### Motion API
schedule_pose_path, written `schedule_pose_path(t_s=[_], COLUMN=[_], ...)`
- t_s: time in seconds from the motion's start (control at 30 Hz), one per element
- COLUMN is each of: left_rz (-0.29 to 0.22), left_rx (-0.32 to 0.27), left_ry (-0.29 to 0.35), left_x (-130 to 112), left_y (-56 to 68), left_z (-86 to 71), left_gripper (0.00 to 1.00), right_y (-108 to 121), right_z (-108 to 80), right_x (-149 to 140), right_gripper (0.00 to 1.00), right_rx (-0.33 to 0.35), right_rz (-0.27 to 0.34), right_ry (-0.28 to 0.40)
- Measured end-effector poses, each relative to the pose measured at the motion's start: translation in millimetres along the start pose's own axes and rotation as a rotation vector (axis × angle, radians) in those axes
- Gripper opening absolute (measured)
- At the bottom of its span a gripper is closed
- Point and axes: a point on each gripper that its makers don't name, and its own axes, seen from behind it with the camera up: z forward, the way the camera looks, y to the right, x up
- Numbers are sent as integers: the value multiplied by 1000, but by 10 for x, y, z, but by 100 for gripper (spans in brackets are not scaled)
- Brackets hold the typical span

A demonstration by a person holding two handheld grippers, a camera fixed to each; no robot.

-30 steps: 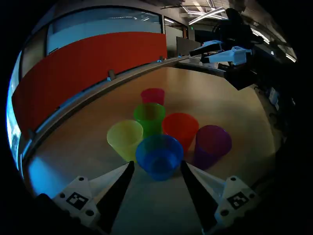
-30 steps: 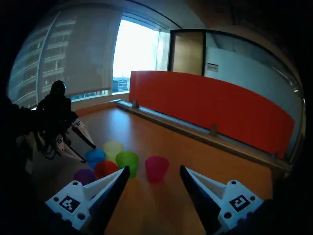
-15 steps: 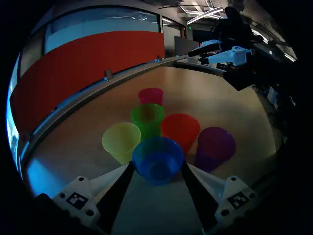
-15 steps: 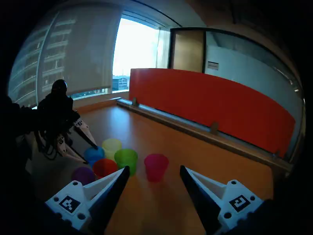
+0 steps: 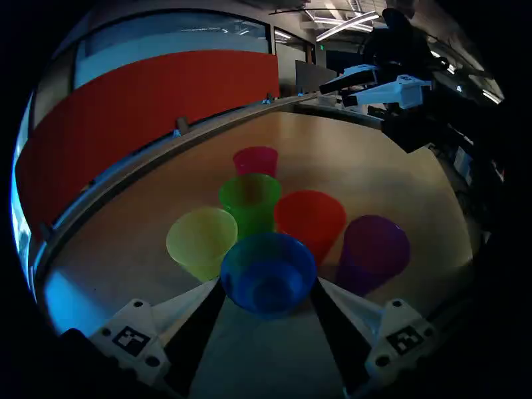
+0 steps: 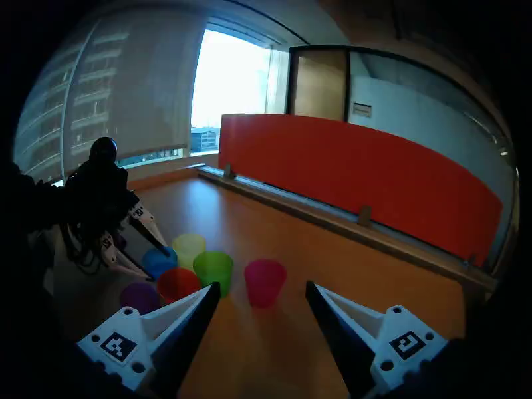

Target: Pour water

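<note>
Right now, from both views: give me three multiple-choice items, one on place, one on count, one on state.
1. Where is the blue cup?
A. At the far end of the cluster.
B. Between the fingers of the left tongs.
C. Upside down on the floor.

2. How many cups stand on the table?
A. Four.
B. Five.
C. Six.

3. The right tongs are:
A. open, holding nothing.
B. shut on a cup.
C. shut, empty.

Answers:
1 B: its rim sits between the two fingertips.
2 C: pink, green, yellow, orange, purple and blue.
3 A: a wide gap shows between its fingers, with nothing in it.
</note>
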Motion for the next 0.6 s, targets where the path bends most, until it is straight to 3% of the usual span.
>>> schedule_pose_path(t_s=[0.6], left_rz=[4], left_rx=[8], left_ry=[-24], left_x=[-69], left_y=[-13], left_z=[87], left_gripper=[84], right_y=[32], right_z=[-5], right_x=[-15], right_gripper=[99], right_rx=[-6], right_rz=[-1], right_ry=[0])
